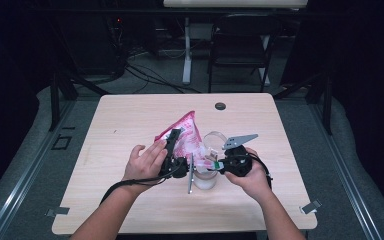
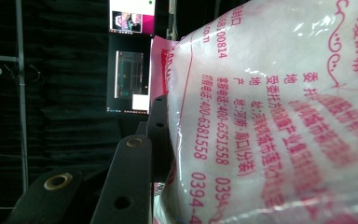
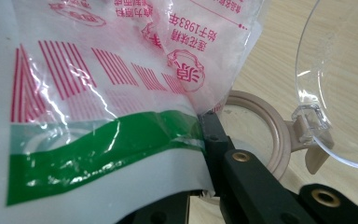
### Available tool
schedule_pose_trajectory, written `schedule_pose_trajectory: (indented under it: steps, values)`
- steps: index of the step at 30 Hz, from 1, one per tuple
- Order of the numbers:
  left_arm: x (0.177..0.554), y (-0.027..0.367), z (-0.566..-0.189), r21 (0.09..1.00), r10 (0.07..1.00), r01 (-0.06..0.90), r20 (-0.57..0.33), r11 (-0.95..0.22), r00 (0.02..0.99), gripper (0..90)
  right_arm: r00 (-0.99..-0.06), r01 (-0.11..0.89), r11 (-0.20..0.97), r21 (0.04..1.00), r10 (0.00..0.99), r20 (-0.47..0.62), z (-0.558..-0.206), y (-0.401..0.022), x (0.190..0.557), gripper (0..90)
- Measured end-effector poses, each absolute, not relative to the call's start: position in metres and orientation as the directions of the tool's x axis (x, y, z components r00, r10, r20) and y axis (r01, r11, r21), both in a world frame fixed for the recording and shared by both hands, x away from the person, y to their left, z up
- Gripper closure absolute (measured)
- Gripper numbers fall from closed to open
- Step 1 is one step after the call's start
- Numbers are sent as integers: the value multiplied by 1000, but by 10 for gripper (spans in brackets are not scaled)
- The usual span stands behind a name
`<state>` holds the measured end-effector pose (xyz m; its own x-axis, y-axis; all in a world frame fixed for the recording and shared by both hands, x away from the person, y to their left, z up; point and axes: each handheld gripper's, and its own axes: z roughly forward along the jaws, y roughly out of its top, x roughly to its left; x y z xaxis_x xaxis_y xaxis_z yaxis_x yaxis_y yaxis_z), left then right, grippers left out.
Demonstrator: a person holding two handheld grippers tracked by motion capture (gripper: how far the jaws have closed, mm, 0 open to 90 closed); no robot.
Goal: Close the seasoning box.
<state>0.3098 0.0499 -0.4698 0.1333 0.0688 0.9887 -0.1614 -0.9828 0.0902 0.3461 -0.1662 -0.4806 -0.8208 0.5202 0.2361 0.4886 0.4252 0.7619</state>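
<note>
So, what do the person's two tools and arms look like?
Both tools are black. The left tool has long flat jaw bars with round holes and brass-coloured rivets, and a black cable trails from it along the forearm. The right tool carries a grey three-cornered plate on top, and a black cable loops round that hand. Both forearms are bare, with no sleeves in sight.

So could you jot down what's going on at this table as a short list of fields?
Work in hand: a bag held tilted over an open jar, apparently for pouring
Bag: pink-printed plastic bag of white contents, green strip at one end
Left gripper: clamped on the bag's upper part
Right gripper: pinching the bag's lower end by the green strip
Jar: clear jar with a beige rim, under the bag's lower end
Lid: clear hinged lid, flipped open
Surface: light wooden table
</note>
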Motion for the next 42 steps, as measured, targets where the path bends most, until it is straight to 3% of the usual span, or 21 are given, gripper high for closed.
schedule_pose_trajectory:
  steps: [24, 40, 42]
  values:
    - [305, 47, -476, 38, 15, -183, 992, -982, 127, 702, -768, 519, 375, 768, 599, 227, -482, -172, 349, 900]
    - [310, 47, -476, 59, 34, -164, 988, -985, 148, 726, -795, 491, 404, 772, 570, 207, -483, -169, 347, 900]
    - [310, 47, -476, 64, 39, -164, 988, -984, 152, 727, -801, 481, 399, 781, 561, 207, -481, -170, 347, 844]
